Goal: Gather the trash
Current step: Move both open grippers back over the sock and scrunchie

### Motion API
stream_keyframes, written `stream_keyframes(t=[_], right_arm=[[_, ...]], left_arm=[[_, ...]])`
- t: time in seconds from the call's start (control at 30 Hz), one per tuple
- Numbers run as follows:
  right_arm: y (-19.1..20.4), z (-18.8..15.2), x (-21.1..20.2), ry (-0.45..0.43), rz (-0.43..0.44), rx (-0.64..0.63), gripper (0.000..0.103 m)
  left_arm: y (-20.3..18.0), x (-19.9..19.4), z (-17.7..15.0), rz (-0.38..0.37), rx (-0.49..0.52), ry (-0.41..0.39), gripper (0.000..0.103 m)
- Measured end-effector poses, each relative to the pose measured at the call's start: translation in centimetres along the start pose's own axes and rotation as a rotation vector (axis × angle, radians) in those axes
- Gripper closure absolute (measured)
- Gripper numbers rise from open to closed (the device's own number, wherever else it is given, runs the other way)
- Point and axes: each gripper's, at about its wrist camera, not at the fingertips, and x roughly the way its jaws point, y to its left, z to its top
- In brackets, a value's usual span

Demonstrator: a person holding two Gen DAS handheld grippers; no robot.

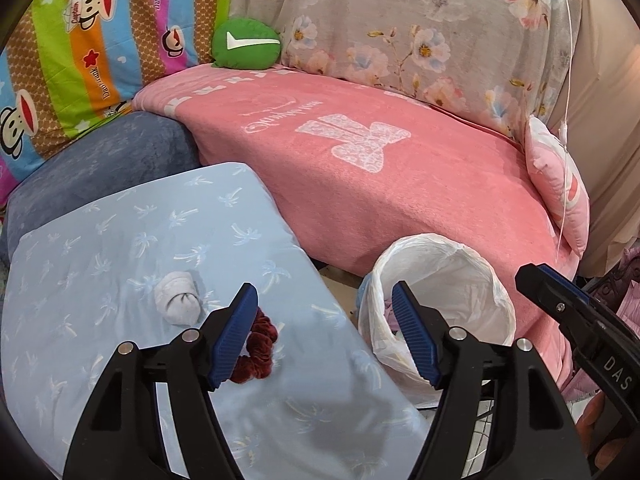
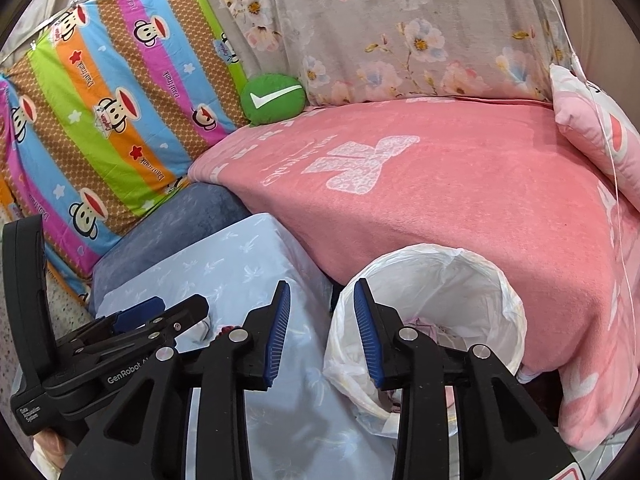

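A crumpled white tissue and a dark red scrunchie lie on a light blue cushion. My left gripper hangs open over the cushion's right edge. Its left finger covers part of the scrunchie, and nothing sits between the pads. To the right stands a bin with a white bag liner, pinkish scraps inside. My right gripper is open and empty between the cushion and the bin. Each gripper shows in the other's view: the right gripper, the left gripper.
A pink blanket covers the sofa seat behind the bin. A green check-mark pillow, a floral cover and a striped monkey-print cover stand at the back. A pink pillow leans at the right, and a blue-grey cushion lies at the left.
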Motion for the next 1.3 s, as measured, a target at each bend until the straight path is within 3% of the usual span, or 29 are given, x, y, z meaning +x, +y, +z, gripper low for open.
stream_keyframes(t=[0.73, 0.9, 1.3], right_arm=[[7.0, -1.4, 3.8, 0.078, 0.051, -0.099, 0.057], [8.9, -2.5, 6.2, 0.130, 0.065, -0.122, 0.057], [11.9, -6.1, 13.3, 0.267, 0.080, -0.153, 0.057]], left_arm=[[8.1, 0.1, -1.2, 0.115, -0.128, 0.008, 0.022], [10.6, 0.9, -1.8, 0.161, -0.156, 0.024, 0.017], [15.2, 5.3, -3.0, 0.214, -0.215, 0.115, 0.017]])
